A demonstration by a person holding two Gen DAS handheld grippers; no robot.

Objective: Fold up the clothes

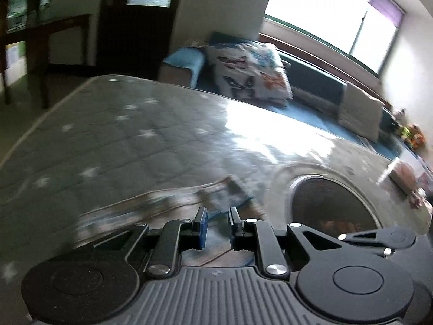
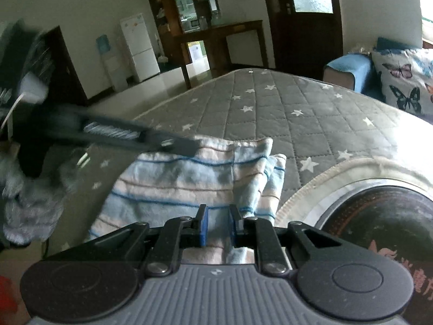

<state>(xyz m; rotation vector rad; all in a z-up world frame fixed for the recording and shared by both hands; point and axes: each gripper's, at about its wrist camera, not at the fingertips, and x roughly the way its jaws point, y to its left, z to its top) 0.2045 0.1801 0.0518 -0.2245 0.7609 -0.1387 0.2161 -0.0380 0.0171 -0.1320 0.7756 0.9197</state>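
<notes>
- My right claw (image 2: 217, 223) hangs over the near edge of the striped cloth (image 2: 189, 181). Its two blue pads have a small gap, and I see cloth through the gap, but the pads do not pinch it. It holds nothing.
- My left claw (image 1: 218, 223) looks the same: a small gap, nothing held. Its picture is blurry.
- The striped cloth lies partly folded on the grey star bed cover (image 2: 270, 108), just left of a round mat (image 2: 365, 189).
- From the right camera I see my left claw reaching over the far left corner of the cloth. I cannot tell if it touches.
- The top layer looks loose. If I bump it, I think the fold could slide open.
- If I pinch only one layer, the fold may end up crooked.
- The cloth's right side is bunched, so it could drag onto the mat.
</notes>
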